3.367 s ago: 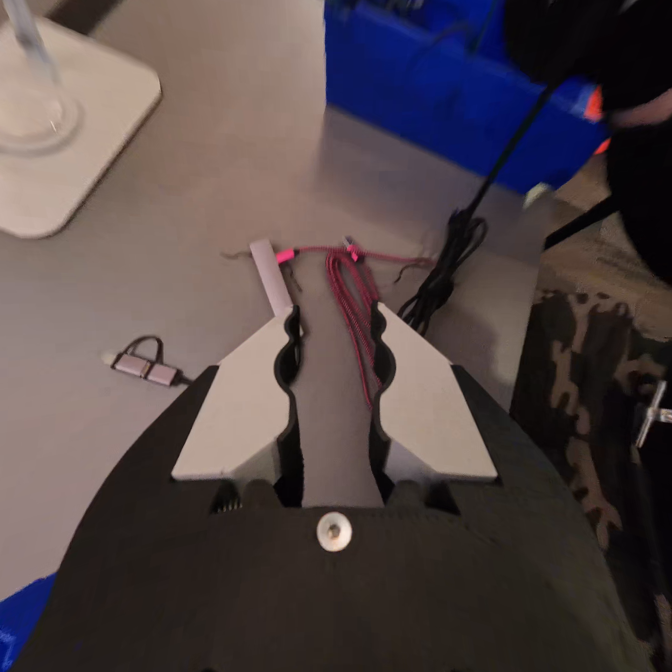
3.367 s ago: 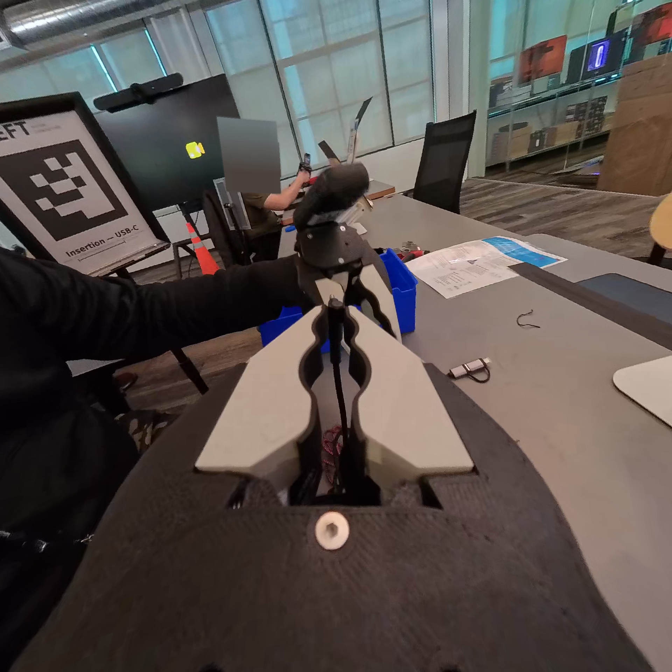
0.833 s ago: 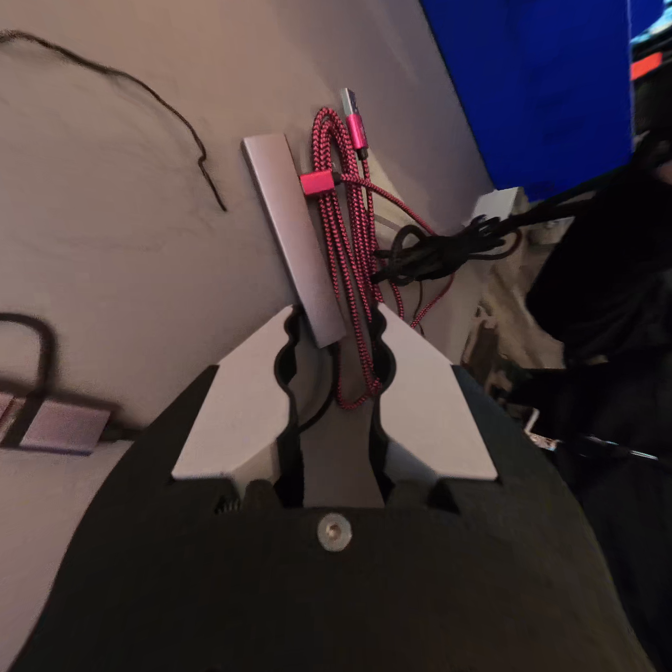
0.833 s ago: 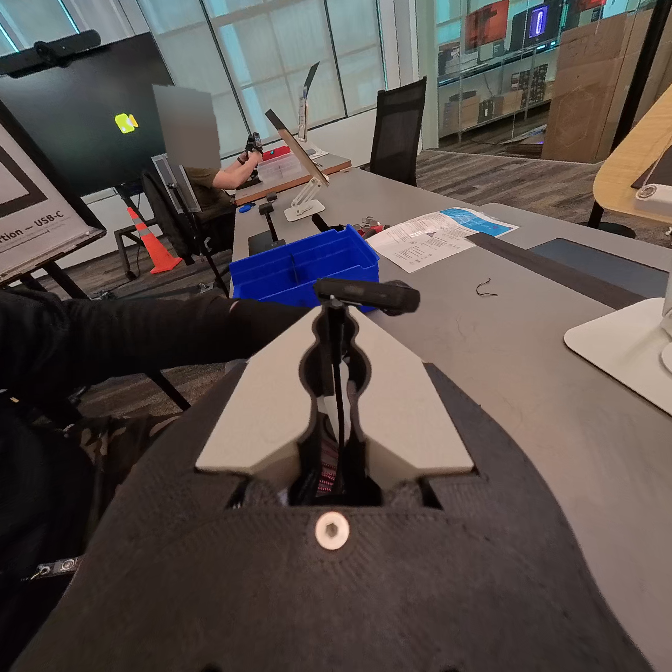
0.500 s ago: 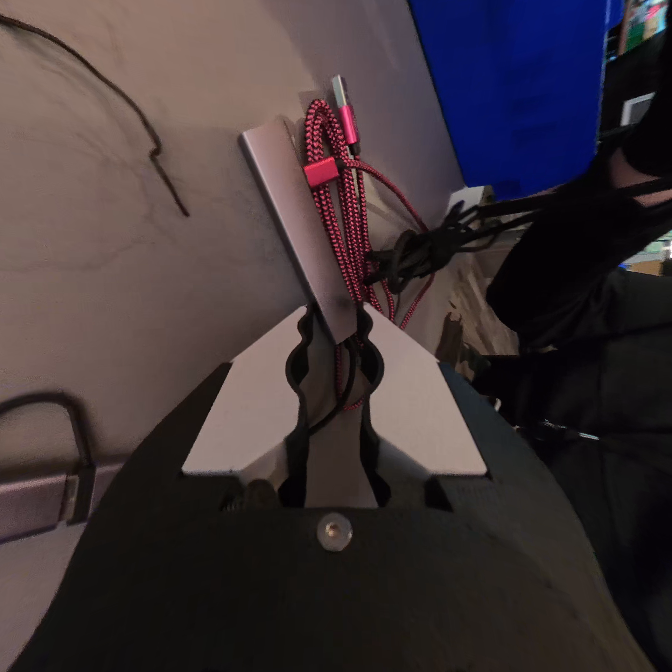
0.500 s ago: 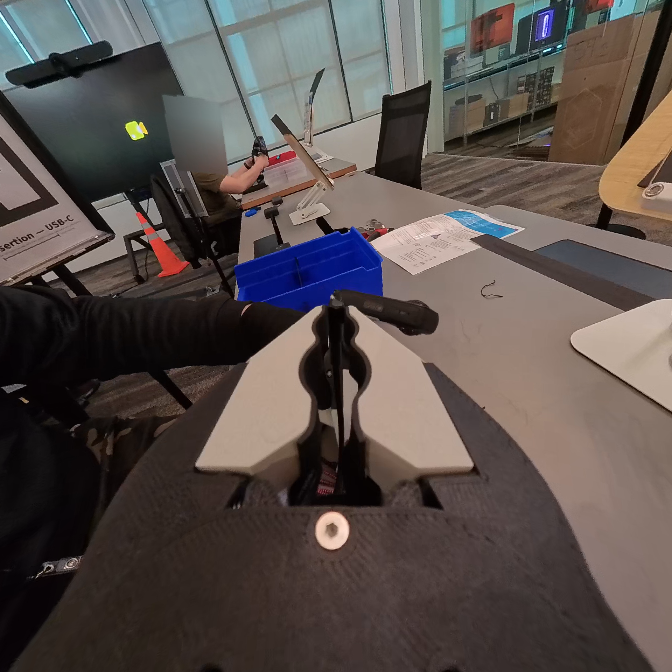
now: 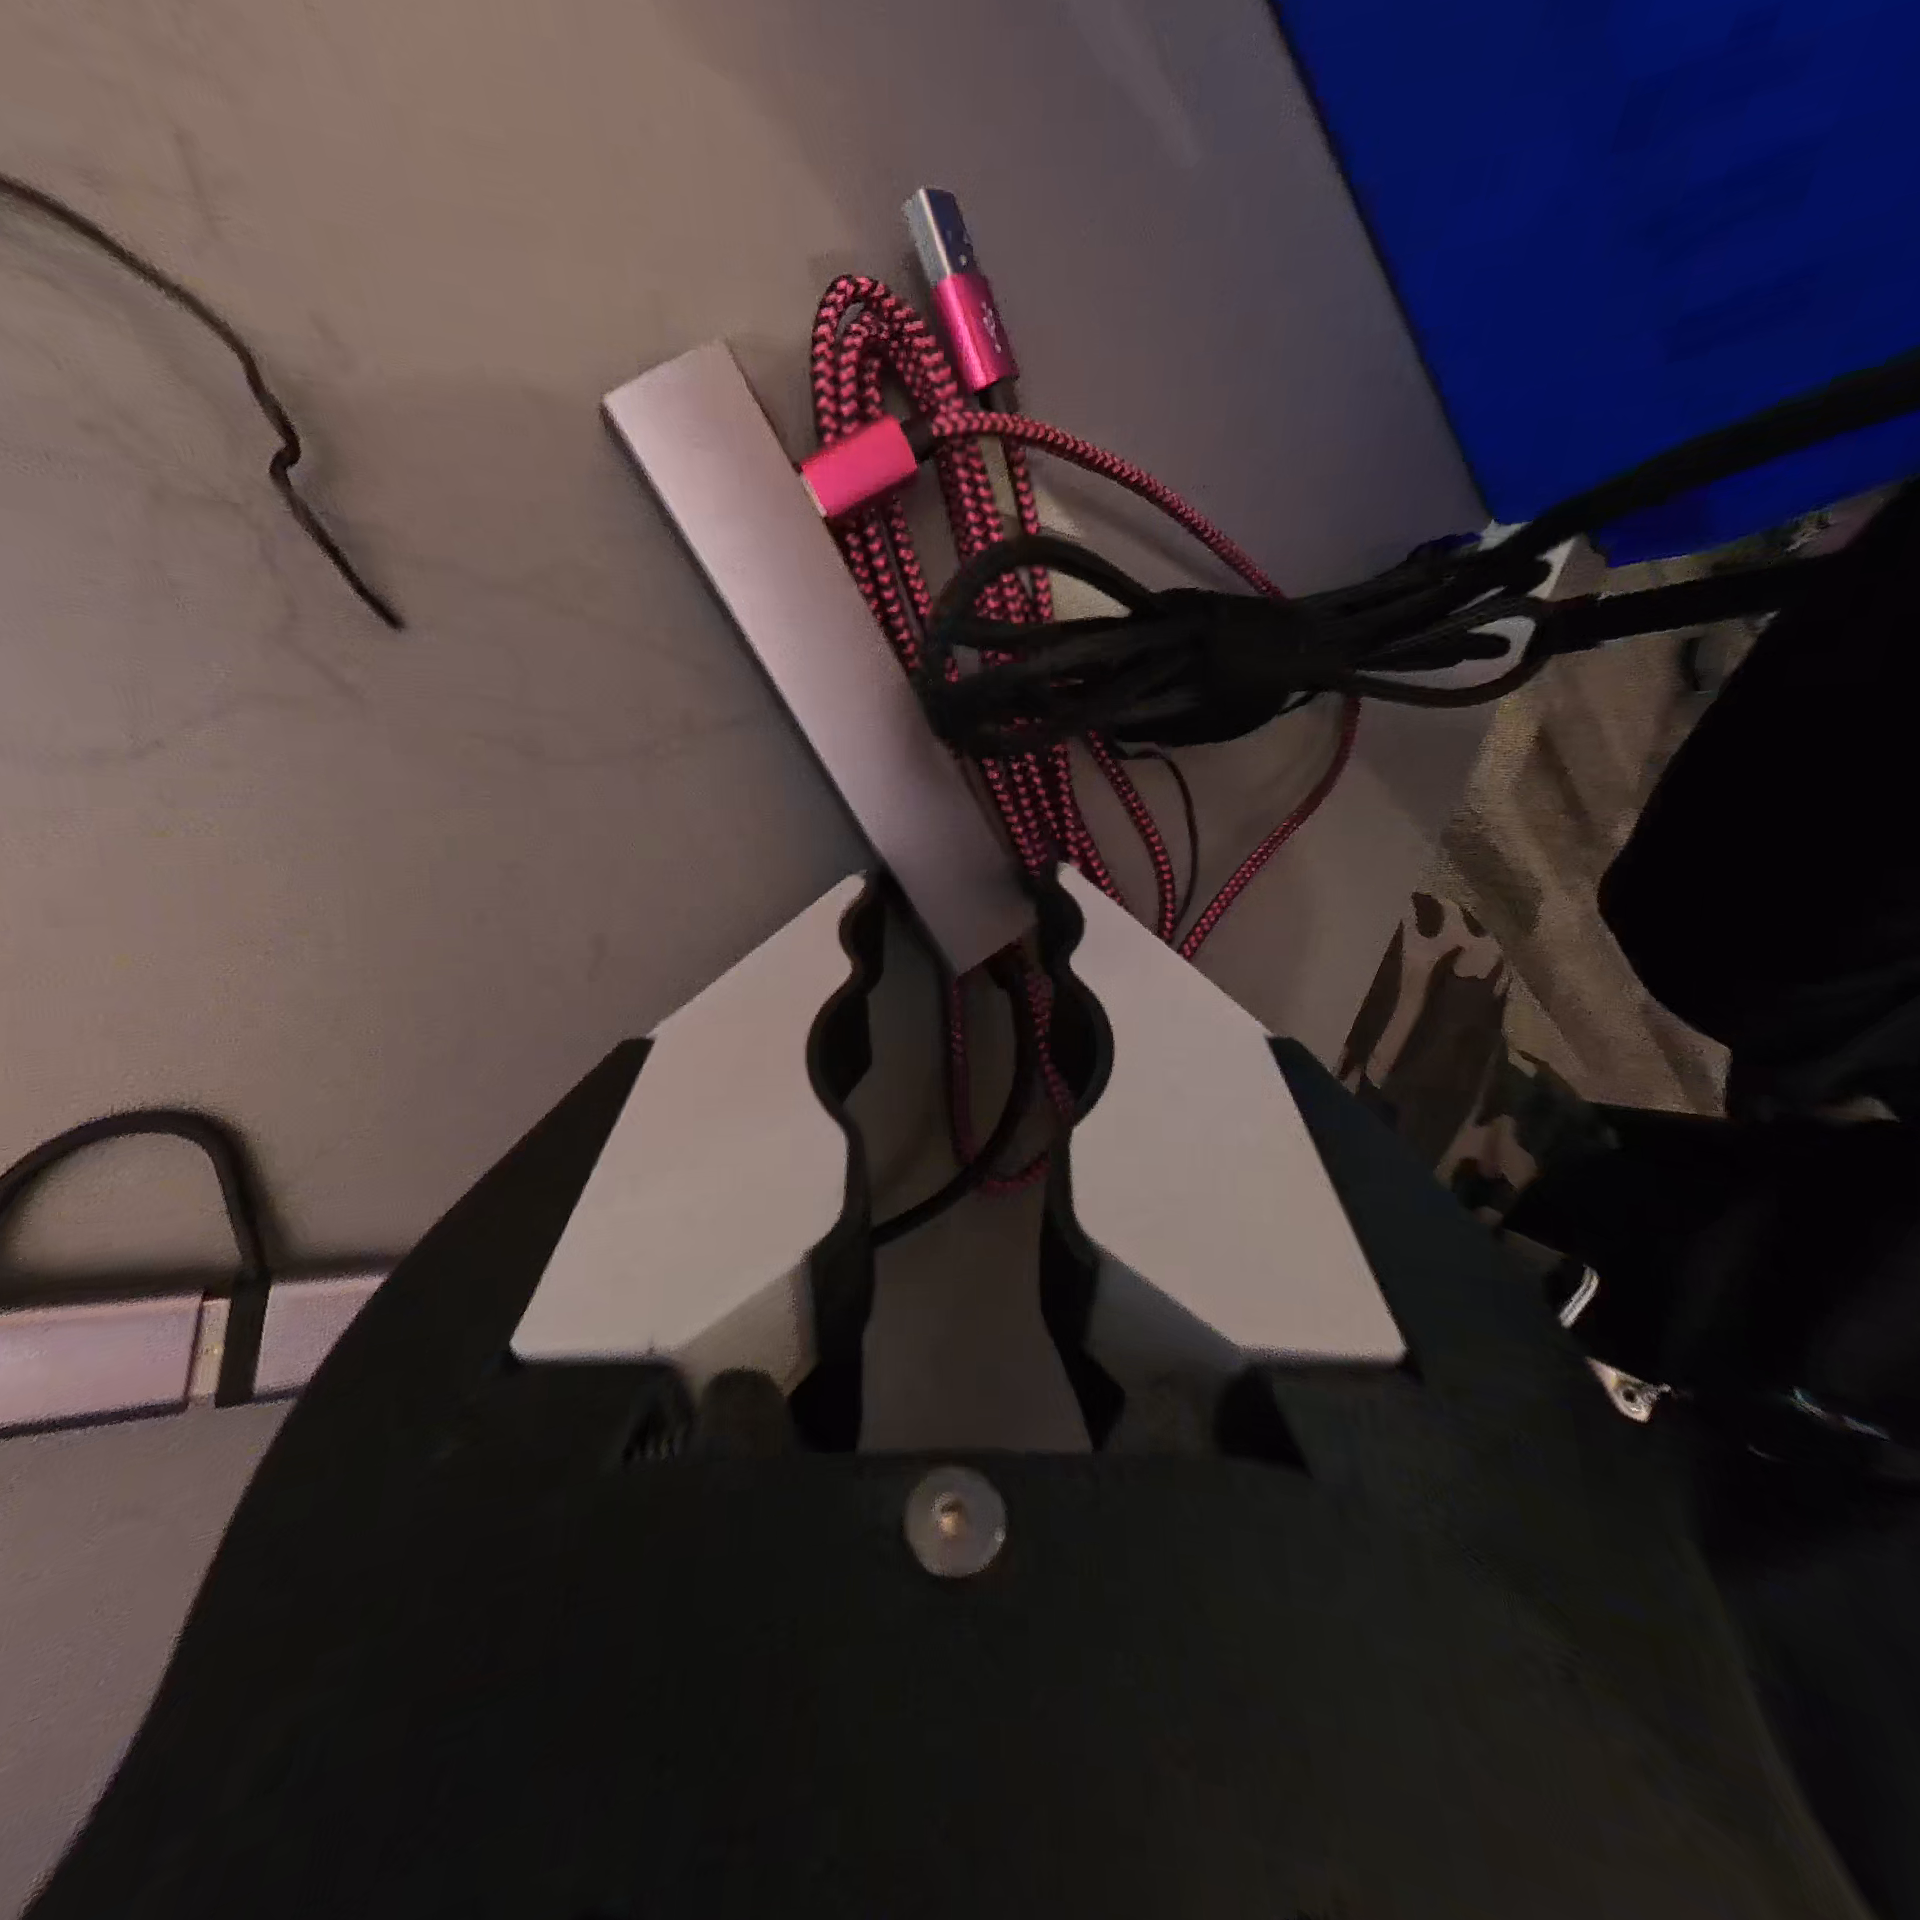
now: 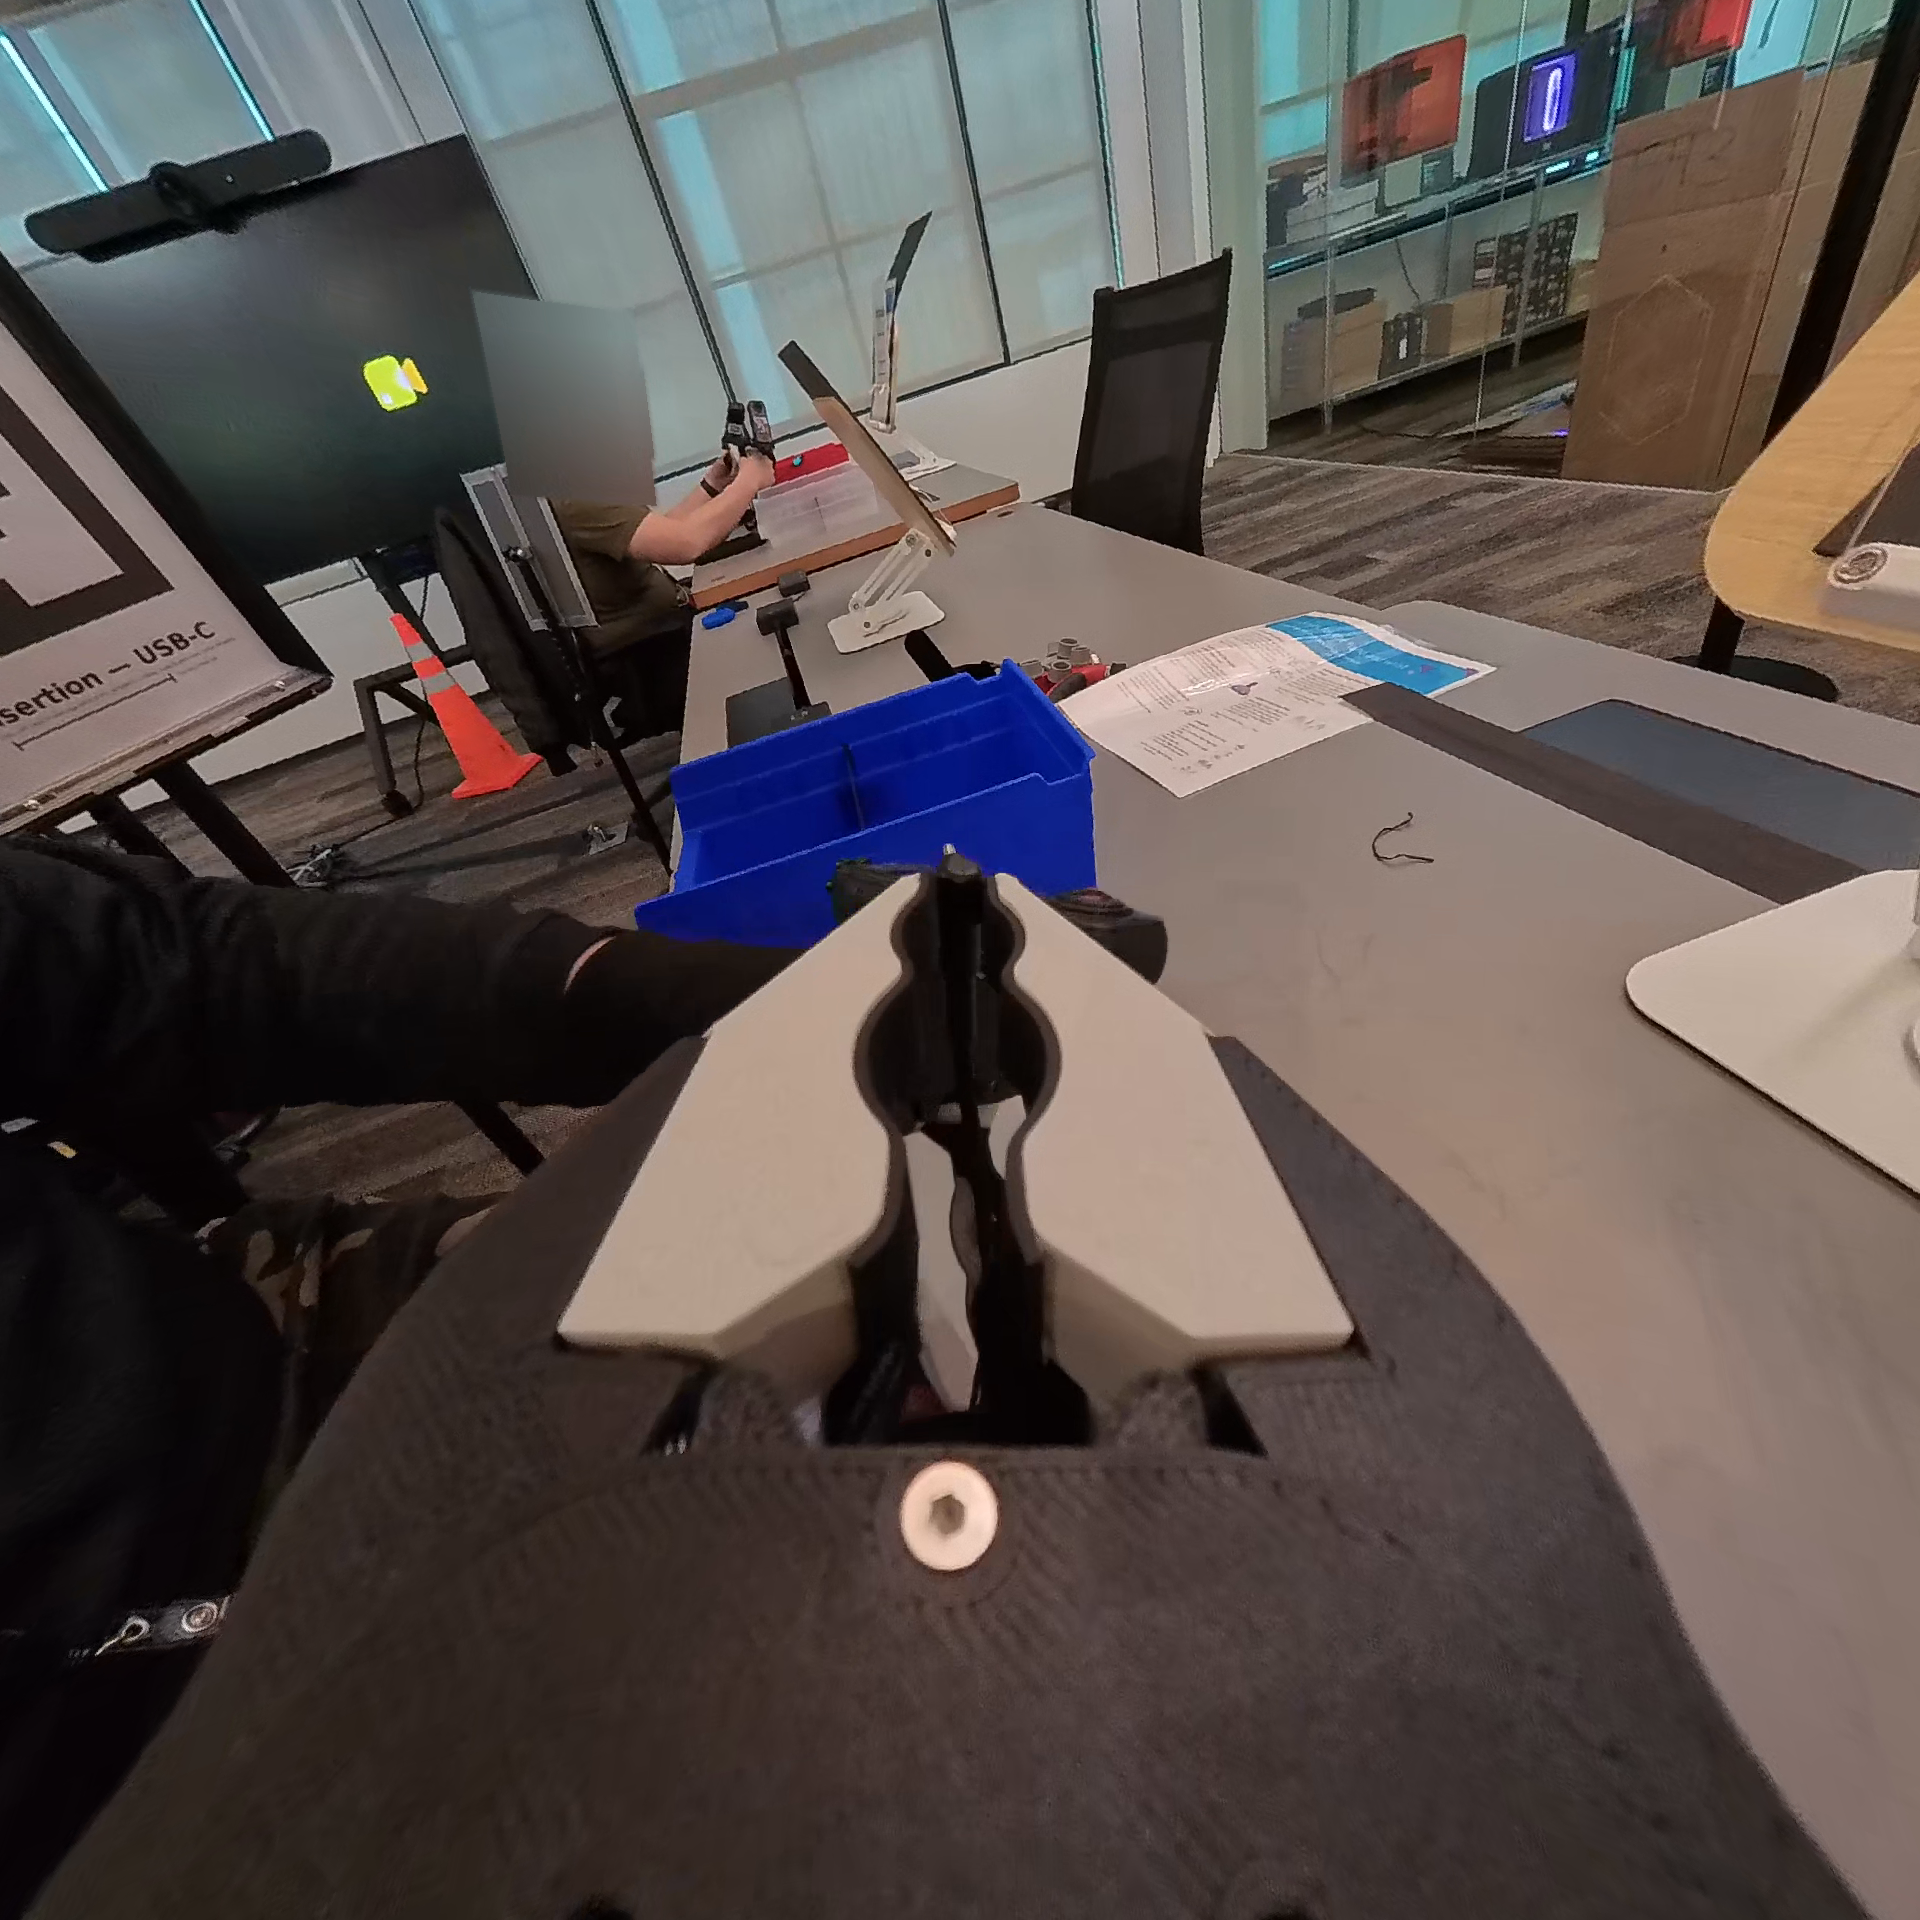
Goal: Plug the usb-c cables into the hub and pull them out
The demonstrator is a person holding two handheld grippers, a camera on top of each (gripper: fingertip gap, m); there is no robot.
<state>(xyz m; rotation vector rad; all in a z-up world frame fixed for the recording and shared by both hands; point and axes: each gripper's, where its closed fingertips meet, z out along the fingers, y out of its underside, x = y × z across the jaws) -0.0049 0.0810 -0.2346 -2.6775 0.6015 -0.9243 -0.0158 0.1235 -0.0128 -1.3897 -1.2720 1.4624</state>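
The silver hub (image 7: 821, 634) lies slanted on the grey table (image 7: 416, 779). A red braided cable (image 7: 997, 790) is coiled beside it, with its pink plug (image 7: 857, 478) in the hub's side and its other plug (image 7: 956, 281) lying free. My left gripper (image 7: 961, 894) is shut on the hub's near end. A black cable bundle (image 7: 1143, 665) lies across the red coil and runs off to the right. My right gripper (image 8: 951, 904) is shut on the black cable's plug (image 8: 956, 956), held above the table edge with its metal tip pointing forward. The left gripper is mostly hidden behind my right fingers.
A blue bin (image 8: 883, 790) stands on the table behind the hub and also shows in the left wrist view (image 7: 1610, 208). A small silver adapter (image 7: 104, 1340) and a black wire tie (image 7: 281, 457) lie to the left. A white stand base (image 8: 1787, 1018) sits at the right. A black sleeve (image 8: 312, 987) reaches in. The gap from one gripper's tips to the other's is roughly 20 centimeters.
My left gripper came down low to the hub and closed its jaws on the near end. My right gripper kept hold of the black plug and shifted slightly.
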